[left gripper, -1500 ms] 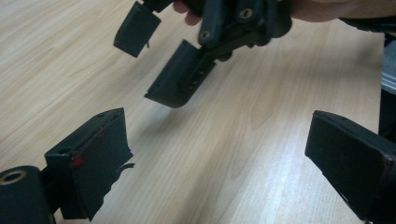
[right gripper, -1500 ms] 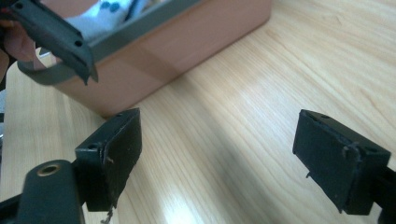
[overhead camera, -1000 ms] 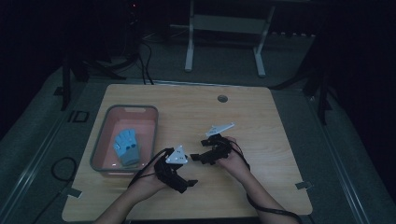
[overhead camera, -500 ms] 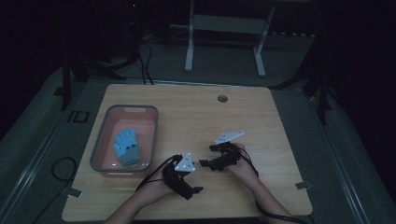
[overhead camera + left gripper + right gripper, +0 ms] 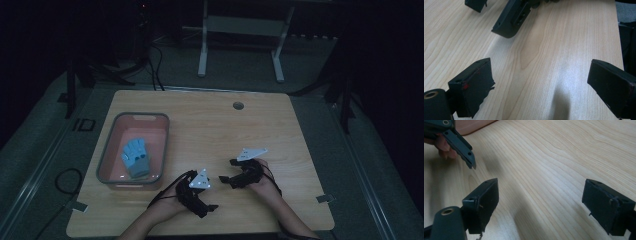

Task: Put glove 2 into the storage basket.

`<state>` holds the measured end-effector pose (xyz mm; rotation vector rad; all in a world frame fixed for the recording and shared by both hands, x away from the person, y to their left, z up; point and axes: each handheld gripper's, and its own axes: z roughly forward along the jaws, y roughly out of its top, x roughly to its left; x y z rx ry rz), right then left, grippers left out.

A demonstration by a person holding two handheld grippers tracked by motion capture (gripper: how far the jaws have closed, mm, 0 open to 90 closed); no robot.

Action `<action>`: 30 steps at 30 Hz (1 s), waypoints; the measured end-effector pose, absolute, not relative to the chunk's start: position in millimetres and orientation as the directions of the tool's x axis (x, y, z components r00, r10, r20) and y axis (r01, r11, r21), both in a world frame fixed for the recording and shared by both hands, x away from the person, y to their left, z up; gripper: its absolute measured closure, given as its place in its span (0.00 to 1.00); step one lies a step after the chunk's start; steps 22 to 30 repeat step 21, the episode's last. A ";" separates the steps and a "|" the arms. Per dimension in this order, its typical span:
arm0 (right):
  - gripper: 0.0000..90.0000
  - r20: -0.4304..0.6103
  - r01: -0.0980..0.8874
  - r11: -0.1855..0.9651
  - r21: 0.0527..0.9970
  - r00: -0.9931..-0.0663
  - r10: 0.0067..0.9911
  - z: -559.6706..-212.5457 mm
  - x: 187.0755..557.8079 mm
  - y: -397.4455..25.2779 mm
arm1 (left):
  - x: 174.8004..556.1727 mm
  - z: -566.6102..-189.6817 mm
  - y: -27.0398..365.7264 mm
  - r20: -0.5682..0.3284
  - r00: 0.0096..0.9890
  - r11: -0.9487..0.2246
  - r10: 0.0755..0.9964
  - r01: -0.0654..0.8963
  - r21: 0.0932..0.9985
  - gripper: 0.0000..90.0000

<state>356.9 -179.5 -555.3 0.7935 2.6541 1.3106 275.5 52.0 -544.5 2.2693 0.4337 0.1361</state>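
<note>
My left gripper (image 5: 205,196) is held low over the wooden table (image 5: 210,125) near its front edge, jaws open with nothing between them (image 5: 541,72). My right gripper (image 5: 227,170) hovers just to its right, also open and empty (image 5: 541,192). The two face each other a short way apart: the right gripper (image 5: 511,18) appears ahead in the left gripper view, and the left gripper (image 5: 459,143), with a hand behind it, appears at the upper left of the right gripper view. A blue glove (image 5: 136,157) lies in a pink bin (image 5: 107,150) at the table's left.
A small round hole (image 5: 238,105) sits near the table's far edge. A metal stand (image 5: 240,45) and cables are on the floor beyond the table. The pink bin's edge (image 5: 474,125) shows at the top left of the right gripper view.
Both grippers have drawn back toward the table's near edge and shifted slightly right. The left one has moved away from the bin. Both stay open and empty.
</note>
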 end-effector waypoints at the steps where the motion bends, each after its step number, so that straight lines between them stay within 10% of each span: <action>1: 0.16 0.149 0.410 0.501 0.762 -0.865 0.480 -555.5 356.5 -180.2 | 275.3 -545.2 52.5 -0.040 0.936 -0.616 0.351 0.262 0.743 0.07; 30: 0.16 0.108 0.388 0.489 0.781 -0.855 0.507 -557.6 357.9 -186.8 | 275.2 -550.8 60.5 -0.050 0.930 -0.591 0.365 0.272 0.759 0.07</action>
